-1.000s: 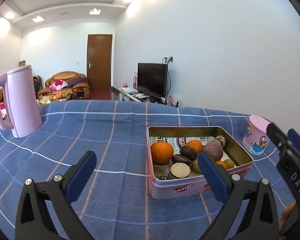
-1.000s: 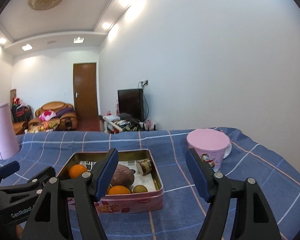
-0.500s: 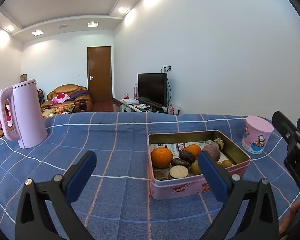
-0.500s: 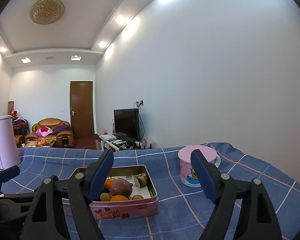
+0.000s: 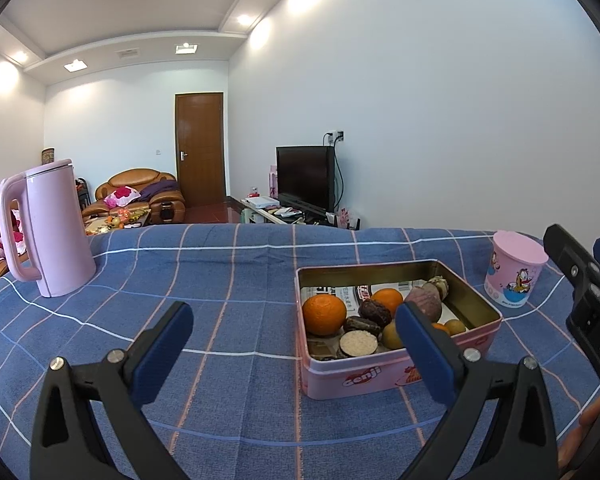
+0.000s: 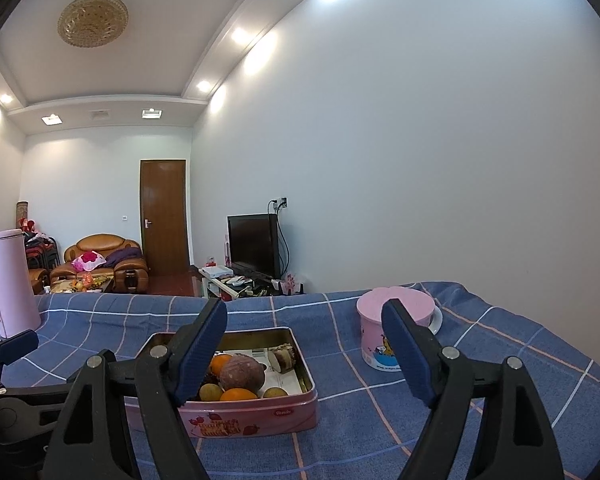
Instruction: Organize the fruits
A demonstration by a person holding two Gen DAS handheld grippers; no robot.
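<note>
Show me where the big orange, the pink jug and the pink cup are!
big orange (image 5: 324, 314), left wrist view, middle of its peel.
pink jug (image 5: 58, 232), left wrist view, middle of its body.
pink cup (image 5: 514, 276), left wrist view, side with the cartoon.

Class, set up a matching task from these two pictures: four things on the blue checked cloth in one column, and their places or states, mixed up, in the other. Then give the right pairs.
Things:
1. jug
2. tin
3. cup
4. left tongs

Places or states:
A. open, holding nothing
B. far left on the cloth, upright
C. right of the tin, lid on
D. open-topped, with fruit inside

Pairs: 1-B, 2-D, 3-C, 4-A
</note>
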